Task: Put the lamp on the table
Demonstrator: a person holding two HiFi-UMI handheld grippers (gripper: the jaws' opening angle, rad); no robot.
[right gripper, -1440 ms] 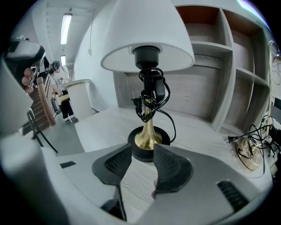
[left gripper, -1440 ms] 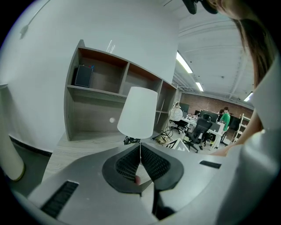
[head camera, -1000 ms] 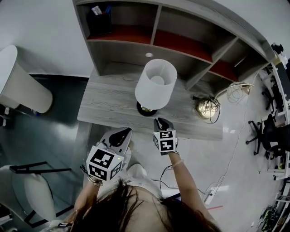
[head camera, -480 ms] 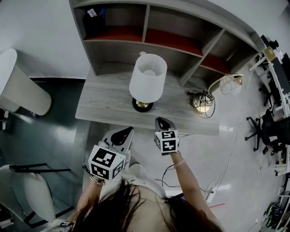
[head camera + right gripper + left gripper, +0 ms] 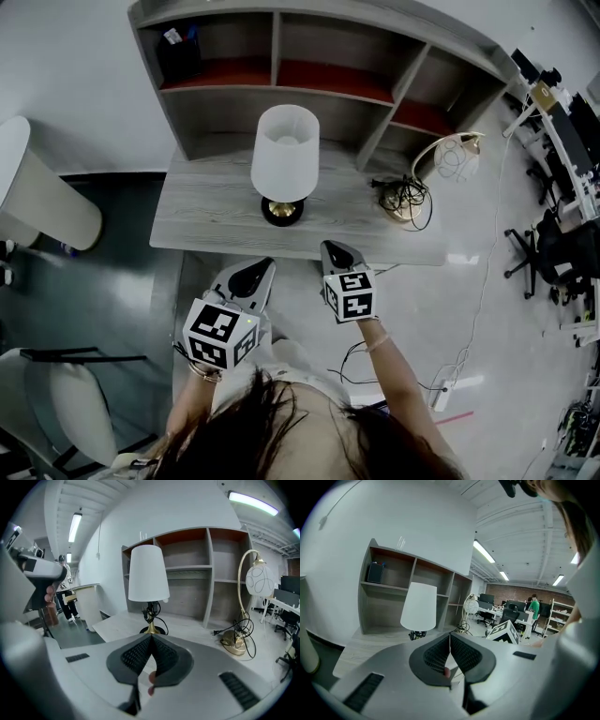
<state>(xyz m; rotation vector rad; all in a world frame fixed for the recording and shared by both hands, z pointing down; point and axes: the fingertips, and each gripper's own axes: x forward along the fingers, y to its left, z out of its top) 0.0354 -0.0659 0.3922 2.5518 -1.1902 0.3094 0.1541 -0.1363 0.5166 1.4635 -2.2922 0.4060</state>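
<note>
The lamp, with a white shade and a dark round base, stands upright on the grey wooden table; it also shows in the left gripper view and the right gripper view. My left gripper hangs in front of the table's near edge, shut with nothing in it. My right gripper is beside it, just off that edge and short of the lamp. Its jaws have just been closing and now meet with nothing between them.
A grey shelf unit rises at the table's back. A gold arc lamp with a globe shade and tangled cables stands at the table's right end. A white cylinder and a chair are to the left.
Both grippers have drawn back from the lamp, off the table's near edge toward the person. The lamp stays standing on the table.
</note>
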